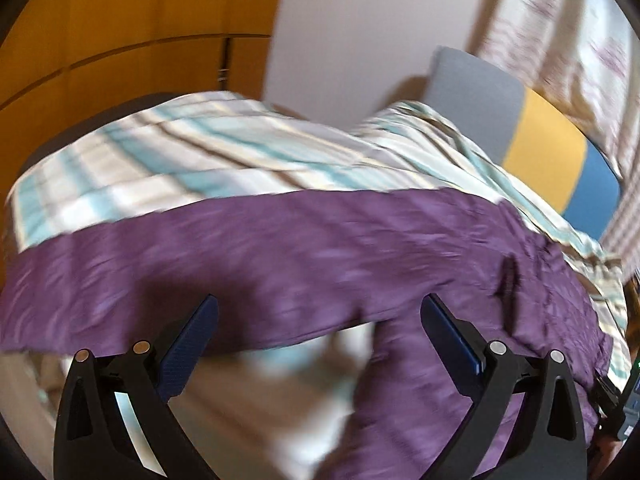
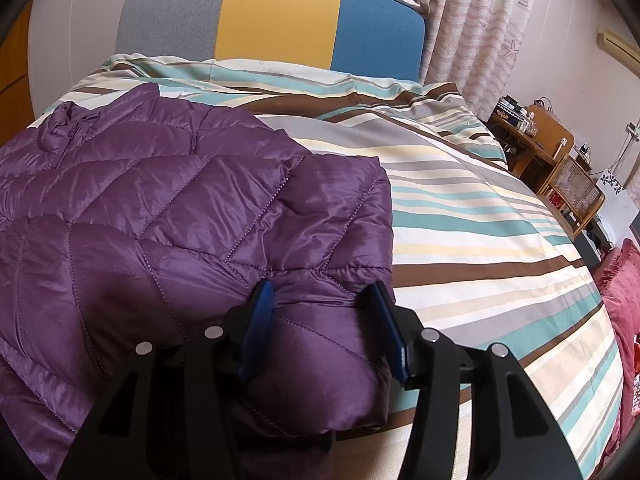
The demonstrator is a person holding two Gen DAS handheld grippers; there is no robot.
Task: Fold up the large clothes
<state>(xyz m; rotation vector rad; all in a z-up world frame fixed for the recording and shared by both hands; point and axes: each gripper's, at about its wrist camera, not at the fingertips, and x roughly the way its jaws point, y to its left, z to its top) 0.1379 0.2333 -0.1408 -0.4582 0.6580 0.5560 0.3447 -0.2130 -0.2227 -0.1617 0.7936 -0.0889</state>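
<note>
The right gripper [image 2: 322, 292], a black pair of tongs with blue pads, points down at a shiny purple quilted puffer jacket [image 2: 168, 208] and stands about half open. A puffy corner of the jacket sits between its two blue fingers [image 2: 259, 320], close to both of them, but I cannot tell if the pads press on it, so I cannot say it is held. The jacket lies spread on the left side of a big bed with a striped cover [image 2: 480, 248] in white, teal, brown, grey and pale yellow. Its bunched-up collar end is near the head of the bed, and its near edge hangs over the side by the tongs. Behind the bed stands a padded headboard [image 2: 276, 20] in grey, yellow and blue blocks. A pink patterned curtain [image 2: 480, 32] hangs to the right of it. A brown wooden table [image 2: 532, 148] with small things on it stands at the far right. The left gripper [image 1: 319, 308], the other black tongs with blue pads, is wide open with nothing in it. It hangs over the purple jacket, and its view is very blurry. An orange wooden wardrobe [image 1: 120, 40] shows behind the bed there.
</note>
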